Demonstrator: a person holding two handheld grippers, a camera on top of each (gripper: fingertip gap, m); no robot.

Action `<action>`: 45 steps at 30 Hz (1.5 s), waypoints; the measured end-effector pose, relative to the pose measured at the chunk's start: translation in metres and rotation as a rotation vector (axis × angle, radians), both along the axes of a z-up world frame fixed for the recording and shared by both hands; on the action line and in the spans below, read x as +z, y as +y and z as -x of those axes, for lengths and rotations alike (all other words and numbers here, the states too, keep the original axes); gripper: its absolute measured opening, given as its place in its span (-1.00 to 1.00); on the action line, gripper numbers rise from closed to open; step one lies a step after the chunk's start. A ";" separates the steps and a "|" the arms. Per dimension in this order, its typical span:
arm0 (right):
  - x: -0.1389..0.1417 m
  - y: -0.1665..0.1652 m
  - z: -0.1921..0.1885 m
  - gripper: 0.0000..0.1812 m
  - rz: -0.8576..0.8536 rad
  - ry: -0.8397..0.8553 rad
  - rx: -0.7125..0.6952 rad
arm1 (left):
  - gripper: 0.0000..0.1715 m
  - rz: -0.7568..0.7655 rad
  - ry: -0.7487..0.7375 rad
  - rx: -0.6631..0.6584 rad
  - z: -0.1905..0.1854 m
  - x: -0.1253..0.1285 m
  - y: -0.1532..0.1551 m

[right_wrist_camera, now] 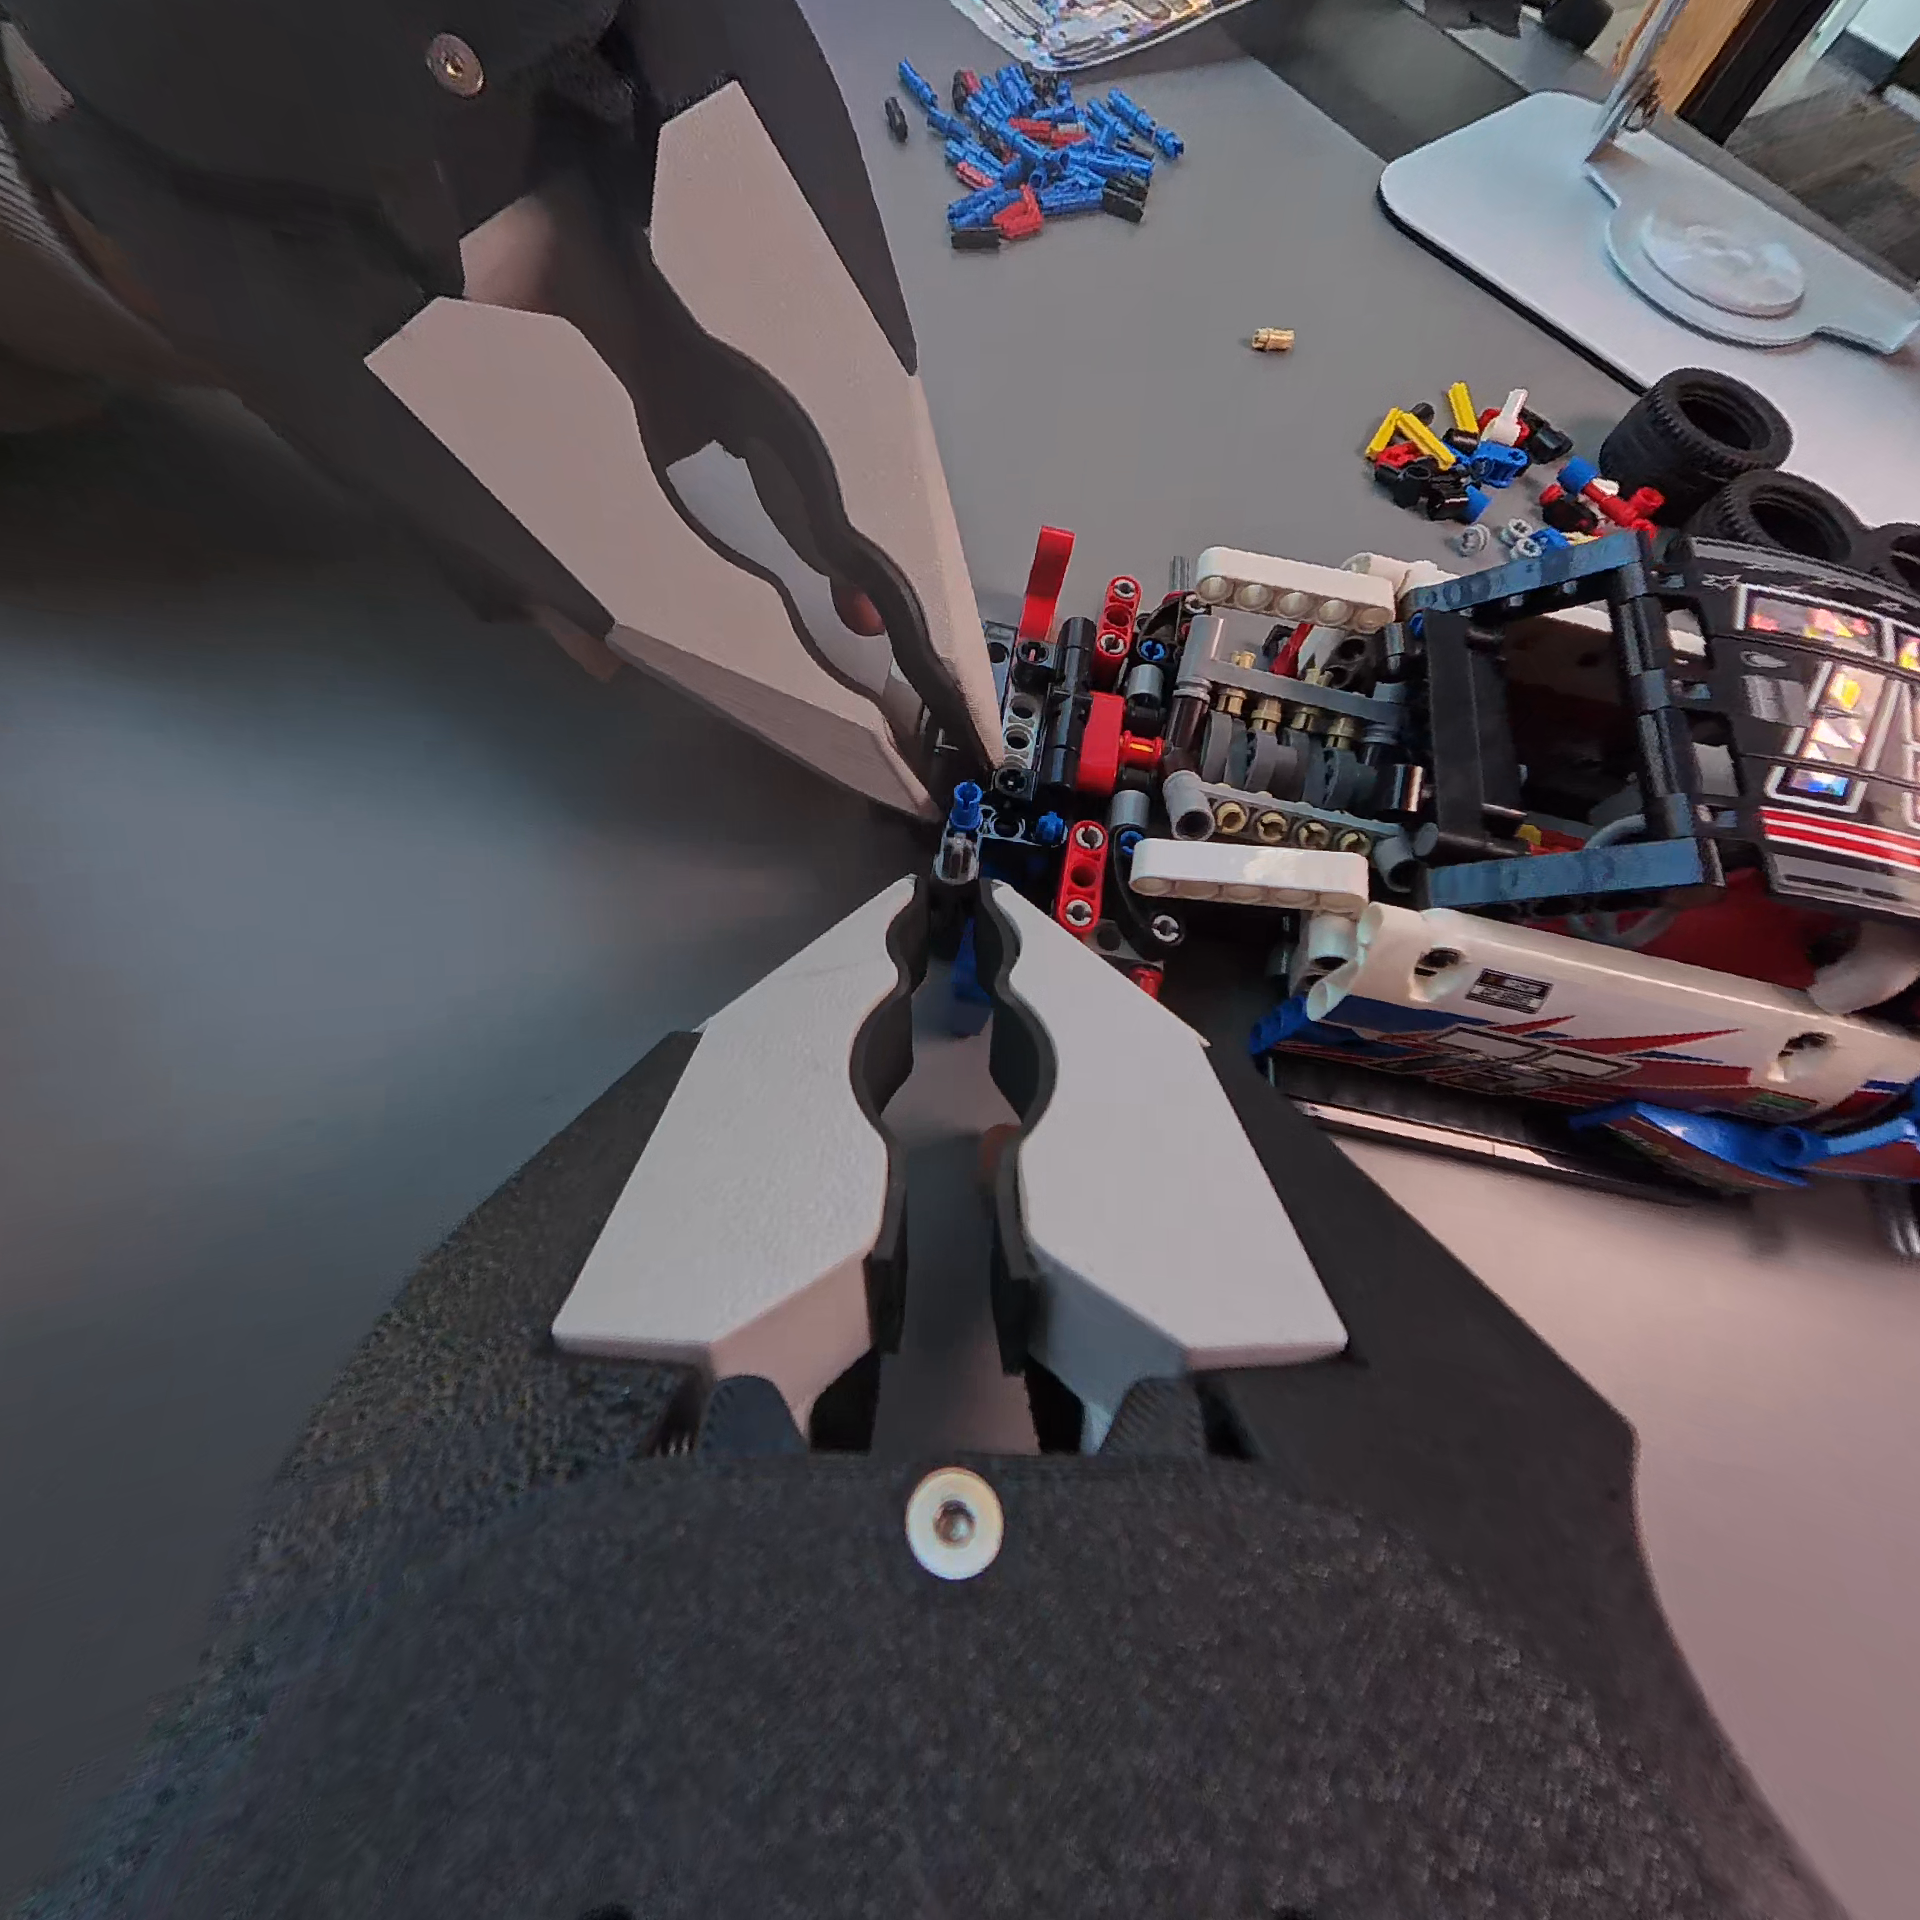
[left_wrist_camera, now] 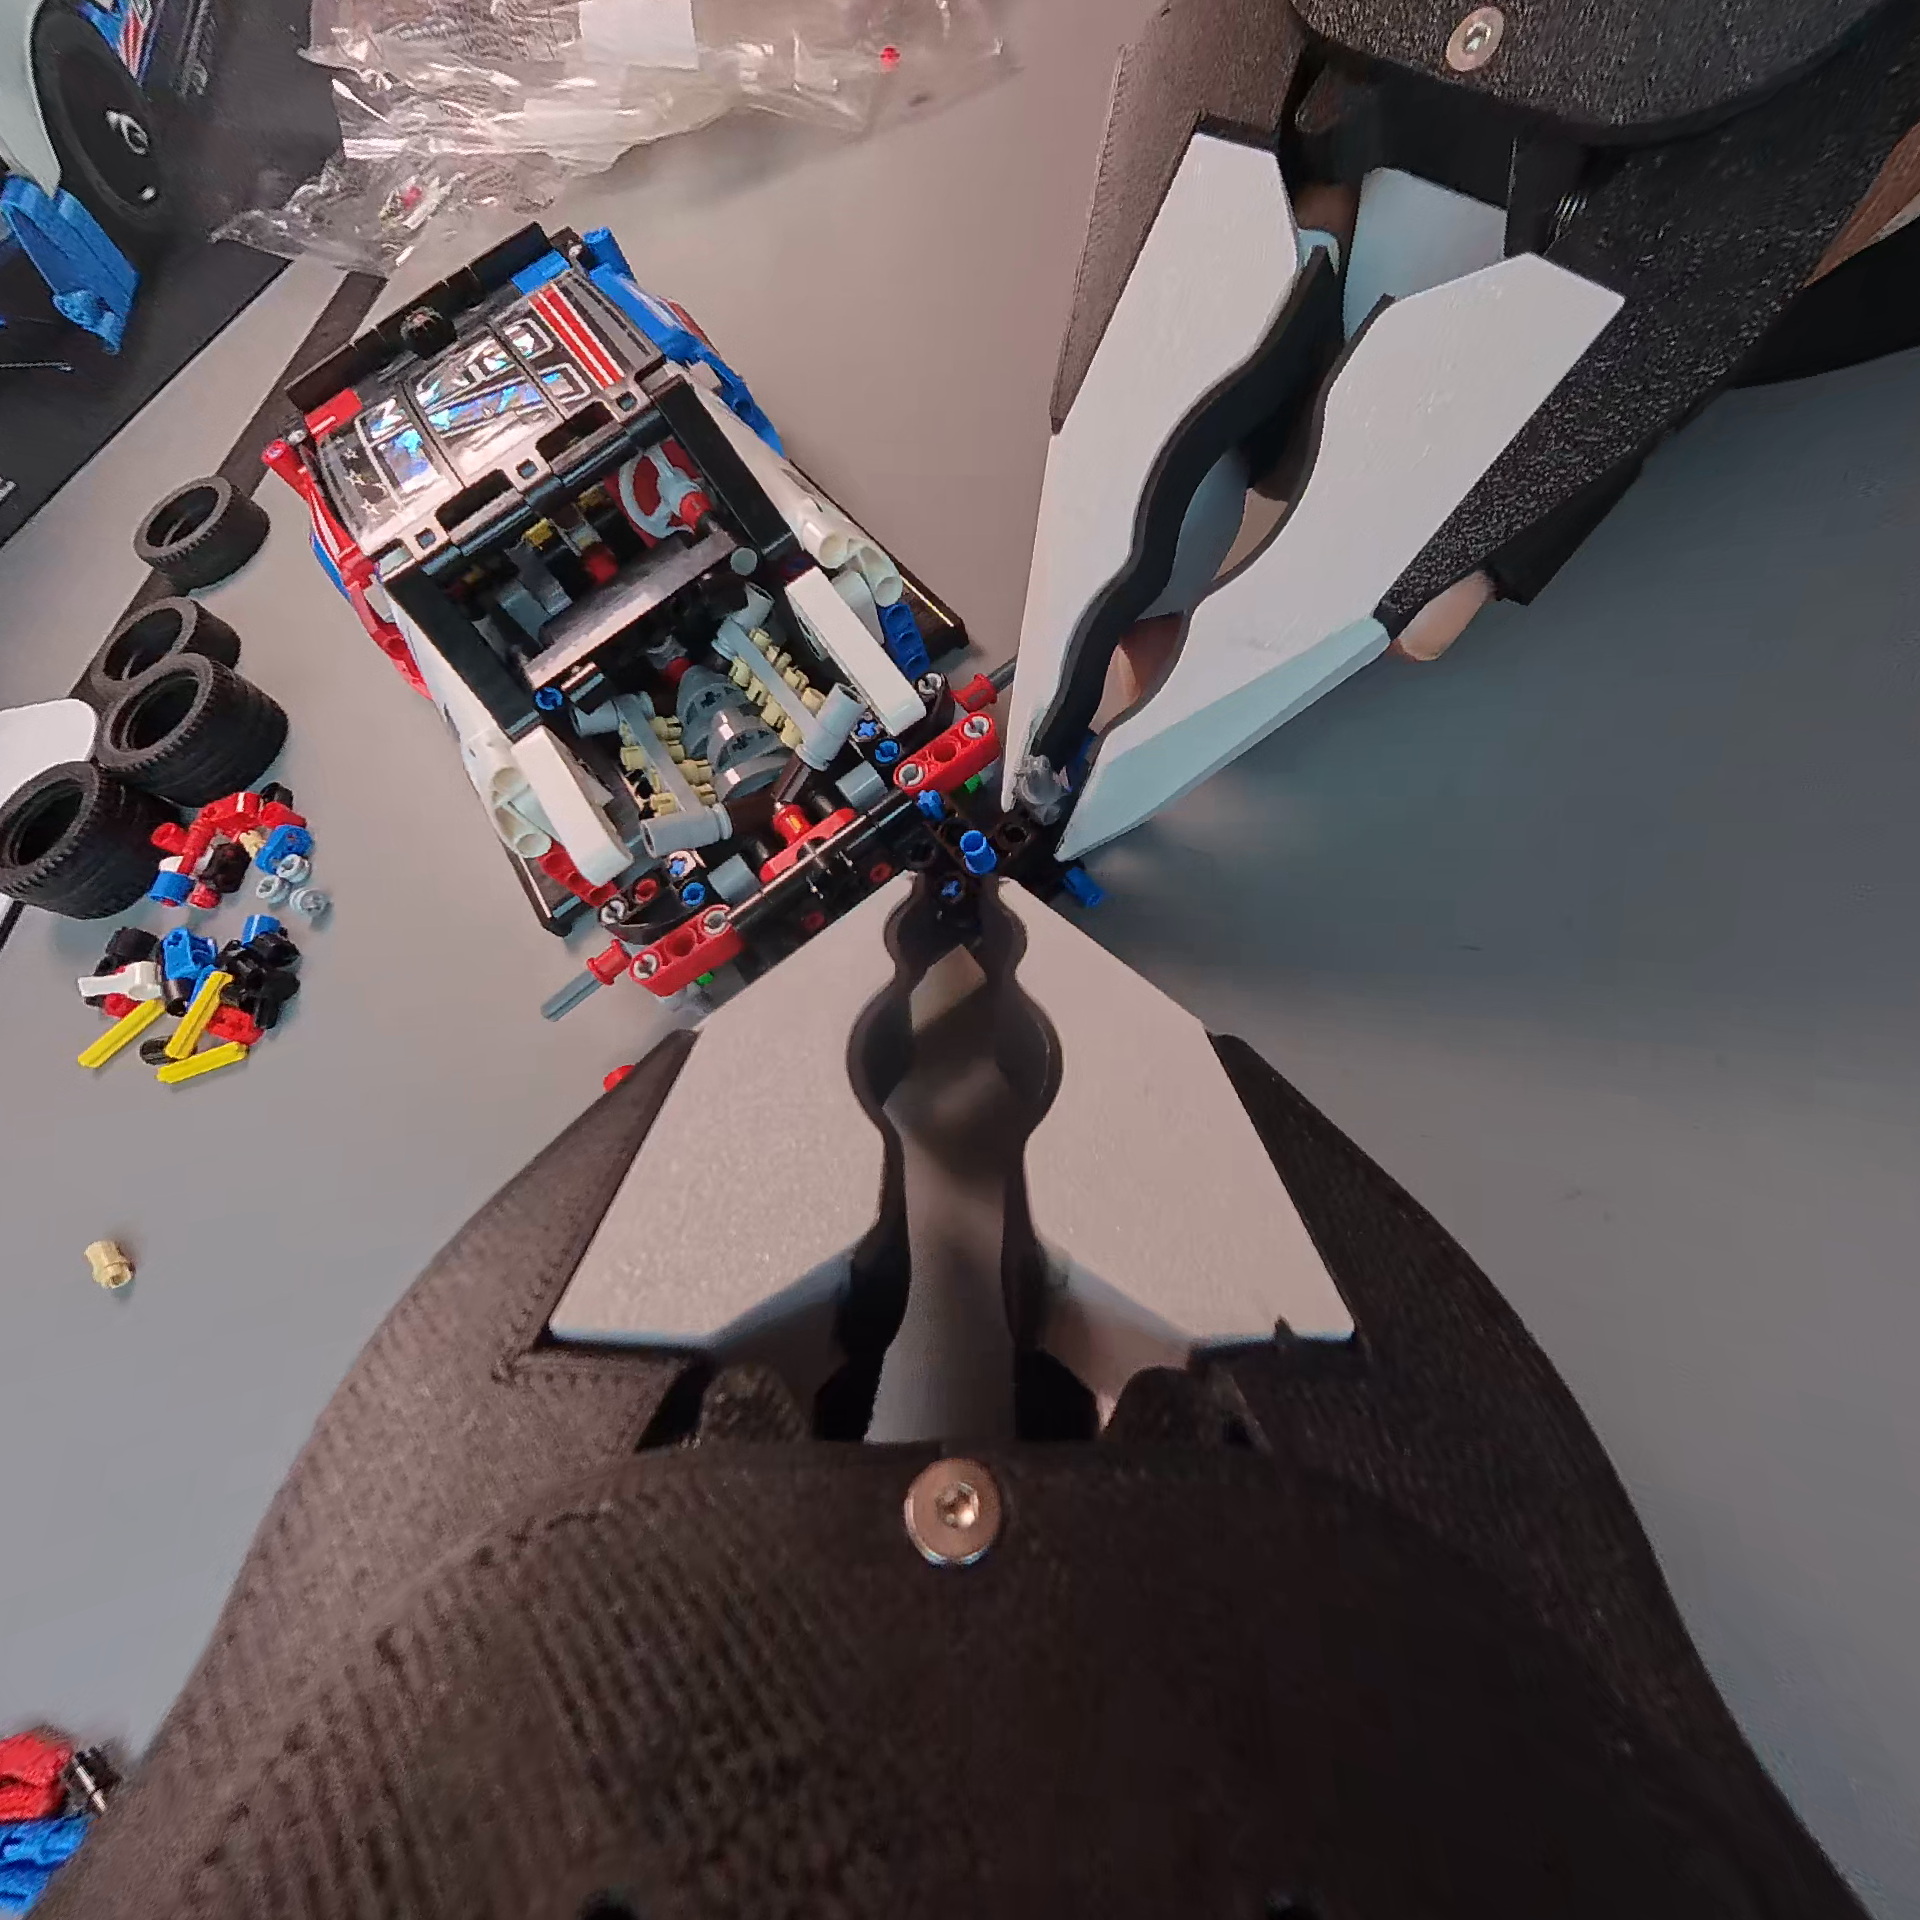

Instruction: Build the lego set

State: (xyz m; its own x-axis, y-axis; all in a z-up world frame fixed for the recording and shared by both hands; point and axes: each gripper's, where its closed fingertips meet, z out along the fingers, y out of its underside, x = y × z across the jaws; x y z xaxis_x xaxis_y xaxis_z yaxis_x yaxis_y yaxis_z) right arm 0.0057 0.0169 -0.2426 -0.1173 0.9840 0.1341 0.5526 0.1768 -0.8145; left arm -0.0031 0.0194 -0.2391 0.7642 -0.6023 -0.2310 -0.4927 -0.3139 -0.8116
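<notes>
The part-built lego car (left_wrist_camera: 582, 582), with red, white, blue and black panels and an open engine bay, lies on the grey table; it also shows in the right wrist view (right_wrist_camera: 1455, 790). My left gripper (left_wrist_camera: 951, 894) is shut on the black beam frame (left_wrist_camera: 940, 868) at the car's near end. It enters the right wrist view from the upper left (right_wrist_camera: 982, 764). My right gripper (right_wrist_camera: 951, 899) is shut on a small grey pin piece (right_wrist_camera: 954, 857) held against that same end, next to a blue pin (right_wrist_camera: 966, 802). In the left wrist view the right gripper (left_wrist_camera: 1044, 800) comes from the upper right.
Several black tyres (left_wrist_camera: 156, 727) and small heaps of loose coloured parts (left_wrist_camera: 197, 987) lie left of the car. A tan stud (left_wrist_camera: 109, 1264) lies alone. Clear plastic bags (left_wrist_camera: 582, 94) are at the back. A heap of blue pins (right_wrist_camera: 1049, 156) and a monitor stand (right_wrist_camera: 1662, 239) are beyond. My two grippers' fingertips are within a few centimetres of each other.
</notes>
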 end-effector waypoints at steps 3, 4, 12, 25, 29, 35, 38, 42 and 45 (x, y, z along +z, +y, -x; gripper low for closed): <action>-0.001 0.000 0.000 -0.94 0.000 -0.015 0.002 | -0.91 0.001 0.013 0.004 0.000 0.000 0.000; -0.001 0.000 0.000 -0.94 0.003 -0.019 0.004 | -0.91 0.003 0.015 0.005 0.000 0.000 0.000; 0.005 -0.002 0.000 -0.88 0.035 -0.017 0.021 | -0.94 0.001 0.031 0.003 0.000 0.000 0.000; 0.004 -0.001 0.002 -0.93 0.105 -0.042 -0.005 | -0.92 0.031 0.003 0.011 0.000 -0.001 -0.001; 0.004 -0.001 0.003 -0.94 0.130 -0.048 -0.020 | -0.90 0.030 0.008 0.014 0.000 -0.001 -0.001; 0.003 -0.001 0.003 -0.94 0.166 -0.052 -0.034 | -0.89 0.033 0.003 0.017 0.000 -0.001 0.000; 0.003 -0.001 0.003 -0.94 0.175 -0.052 -0.031 | -0.88 0.038 0.004 0.020 0.000 -0.002 0.000; 0.002 -0.001 0.003 -0.94 0.178 -0.057 -0.030 | -0.89 0.054 0.020 0.023 0.000 -0.002 0.000; 0.002 -0.001 0.003 -0.94 0.185 -0.061 -0.024 | -0.89 0.067 0.035 0.024 0.000 -0.003 0.000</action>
State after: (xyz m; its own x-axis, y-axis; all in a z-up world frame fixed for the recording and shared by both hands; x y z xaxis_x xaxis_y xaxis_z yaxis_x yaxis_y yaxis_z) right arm 0.0026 0.0159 -0.2410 -0.0960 0.9938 -0.0557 0.6041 0.0137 -0.7968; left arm -0.0028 0.0193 -0.2420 0.7709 -0.5988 -0.2172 -0.5118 -0.3793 -0.7709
